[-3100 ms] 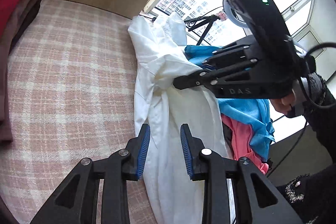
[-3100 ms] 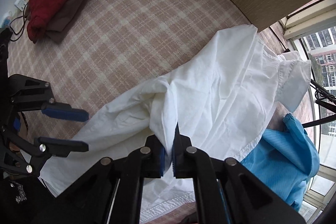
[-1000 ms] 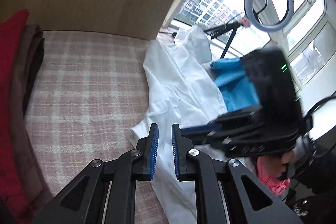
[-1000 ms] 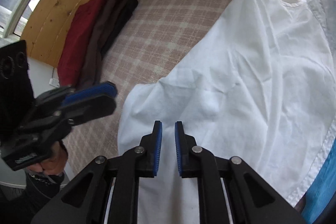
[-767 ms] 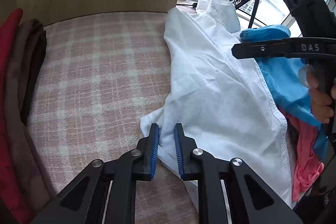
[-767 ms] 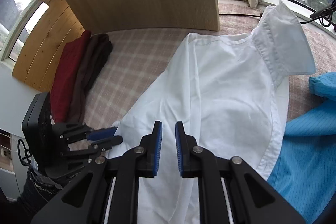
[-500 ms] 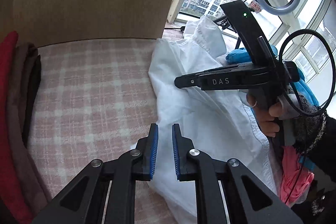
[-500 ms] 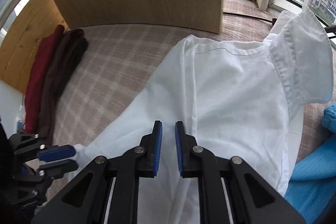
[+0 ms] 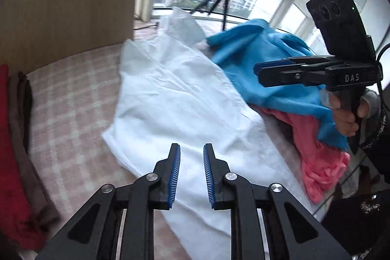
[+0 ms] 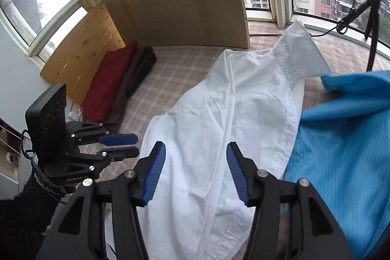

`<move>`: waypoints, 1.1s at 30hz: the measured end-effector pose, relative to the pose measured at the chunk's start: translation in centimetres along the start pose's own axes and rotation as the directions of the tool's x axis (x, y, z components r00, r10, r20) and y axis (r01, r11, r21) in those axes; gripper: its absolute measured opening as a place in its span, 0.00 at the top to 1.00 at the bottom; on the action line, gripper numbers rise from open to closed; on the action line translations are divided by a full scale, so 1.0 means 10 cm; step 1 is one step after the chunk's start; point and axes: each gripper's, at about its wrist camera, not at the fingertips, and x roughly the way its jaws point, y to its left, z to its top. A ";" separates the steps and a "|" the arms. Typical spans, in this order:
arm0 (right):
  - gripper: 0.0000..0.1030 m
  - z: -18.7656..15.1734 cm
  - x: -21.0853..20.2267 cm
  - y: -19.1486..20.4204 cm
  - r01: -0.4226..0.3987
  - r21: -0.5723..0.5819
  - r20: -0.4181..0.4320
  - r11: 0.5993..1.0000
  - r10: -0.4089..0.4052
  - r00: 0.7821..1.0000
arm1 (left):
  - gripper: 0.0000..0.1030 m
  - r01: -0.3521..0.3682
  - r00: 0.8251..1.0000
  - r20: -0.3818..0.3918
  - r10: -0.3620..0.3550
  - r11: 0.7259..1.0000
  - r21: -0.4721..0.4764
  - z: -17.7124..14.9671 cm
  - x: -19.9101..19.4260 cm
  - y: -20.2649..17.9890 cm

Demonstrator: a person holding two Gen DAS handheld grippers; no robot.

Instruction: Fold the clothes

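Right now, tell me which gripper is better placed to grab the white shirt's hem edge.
Likely the left gripper: it hovers open over the white shirt beside its near hem edge. The right gripper, jaws just opened wider and empty, sits over the shirt's middle beside the blue garment.

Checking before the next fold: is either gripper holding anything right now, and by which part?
Nothing is held. Both the left gripper and right gripper have just been opening above the white shirt, nothing between them.

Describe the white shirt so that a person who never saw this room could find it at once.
On the pink checked bed cover below the windows, clothes lie in a row. The white shirt lies spread in the middle, collar toward the glass. It is the only white, unfolded one, between the folded dark stack and the blue garment.
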 end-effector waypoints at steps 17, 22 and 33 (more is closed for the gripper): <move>0.73 -1.78 0.12 0.41 0.365 0.082 -0.160 0.927 -0.349 0.923 | 0.81 -0.011 0.976 -0.216 0.029 0.996 0.085 -1.11 -0.11 -0.58; 0.73 -1.86 -0.24 0.70 0.393 0.044 -0.100 0.919 -0.387 0.917 | 0.81 -0.042 0.981 -0.183 0.058 0.995 0.089 -1.29 -0.55 -0.73; 0.72 -2.28 -0.97 1.07 0.349 0.015 -0.024 0.937 -0.349 0.937 | 0.78 -0.143 0.987 -0.069 0.148 0.987 0.071 -1.54 -1.51 -1.32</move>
